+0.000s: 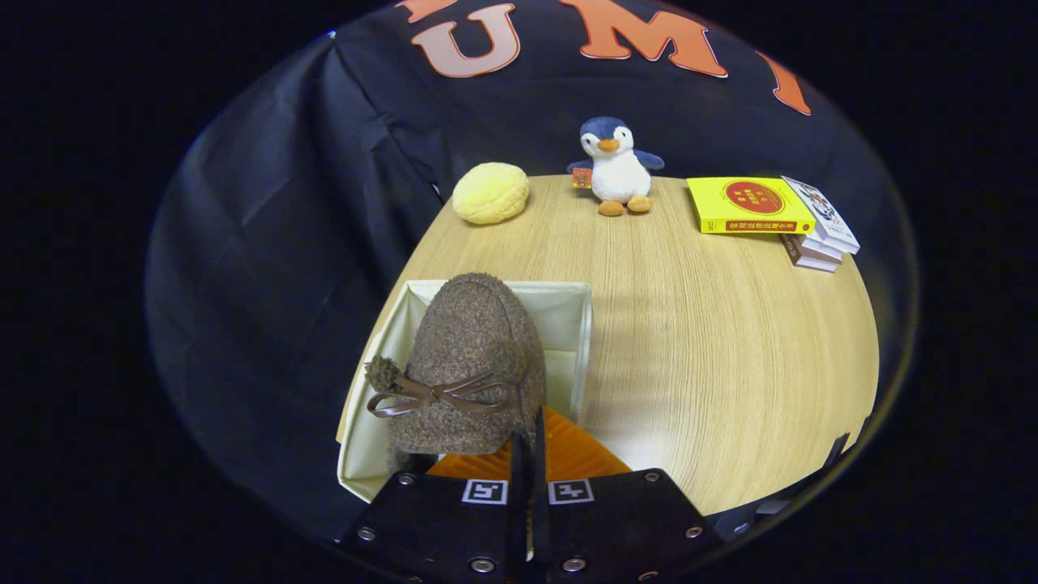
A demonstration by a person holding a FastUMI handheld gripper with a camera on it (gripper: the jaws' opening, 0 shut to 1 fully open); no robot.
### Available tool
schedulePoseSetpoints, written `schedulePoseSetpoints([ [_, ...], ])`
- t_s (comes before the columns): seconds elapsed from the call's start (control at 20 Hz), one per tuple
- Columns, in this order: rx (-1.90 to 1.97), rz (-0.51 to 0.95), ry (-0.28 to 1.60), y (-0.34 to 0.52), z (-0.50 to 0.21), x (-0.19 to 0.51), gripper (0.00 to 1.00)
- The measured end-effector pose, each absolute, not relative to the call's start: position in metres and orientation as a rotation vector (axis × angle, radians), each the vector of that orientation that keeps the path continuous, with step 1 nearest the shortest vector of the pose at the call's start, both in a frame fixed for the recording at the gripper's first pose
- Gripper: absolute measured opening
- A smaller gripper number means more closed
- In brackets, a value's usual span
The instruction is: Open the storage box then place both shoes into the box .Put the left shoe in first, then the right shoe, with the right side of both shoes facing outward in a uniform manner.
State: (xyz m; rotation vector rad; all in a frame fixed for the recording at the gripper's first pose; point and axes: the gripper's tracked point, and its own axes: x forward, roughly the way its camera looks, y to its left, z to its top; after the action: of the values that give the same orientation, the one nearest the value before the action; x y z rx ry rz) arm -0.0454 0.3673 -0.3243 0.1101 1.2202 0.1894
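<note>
A: How many shoes are there?

B: One. A single fuzzy brown shoe (474, 357) with a brown bow and a pompom hangs toe-forward just ahead of the gripper (528, 442), over the open cream box (568, 312). The shoe covers most of the box's opening; whether its sole touches the inside cannot be told from here.

A: And the gripper's fingers?

B: The two dark fingers stand pressed almost together, with a thin slit between them. Their tips sit at the shoe's back edge, and they seem to pinch that rim, though the contact itself is hidden behind the shoe.

A: What is the orange thing near them?

B: One ridged orange surface (568, 454) shows just beside the fingertips, between the shoe and the gripper's black body. Its nature is hard to tell.

A: What else is on the table?

B: The wooden table (714, 365) carries one yellow round bun-shaped cushion (491, 192), one plush penguin (616, 166) standing upright beside it, and a small stack of books (770, 215). The top yellow book is plain; about three or four more lie under and beside it. All of them sit well beyond the box, near the far edge.
</note>
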Motion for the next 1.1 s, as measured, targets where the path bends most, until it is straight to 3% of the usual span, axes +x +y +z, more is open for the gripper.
schedulePoseSetpoints([
  [0.15, 0.099, 0.188, 1.250, 0.376, -0.341, -0.051, 0.05],
  [0.35, 0.106, 0.188, 1.301, 0.381, -0.344, -0.065, 0.15],
  [0.55, 0.167, 0.228, 1.283, 0.377, -0.325, -0.067, 0.14],
  [0.9, 0.206, 0.194, 1.088, 0.305, -0.259, -0.031, 0.24],
  [1.1, 0.227, 0.165, 0.945, 0.256, -0.220, -0.009, 0.35],
])
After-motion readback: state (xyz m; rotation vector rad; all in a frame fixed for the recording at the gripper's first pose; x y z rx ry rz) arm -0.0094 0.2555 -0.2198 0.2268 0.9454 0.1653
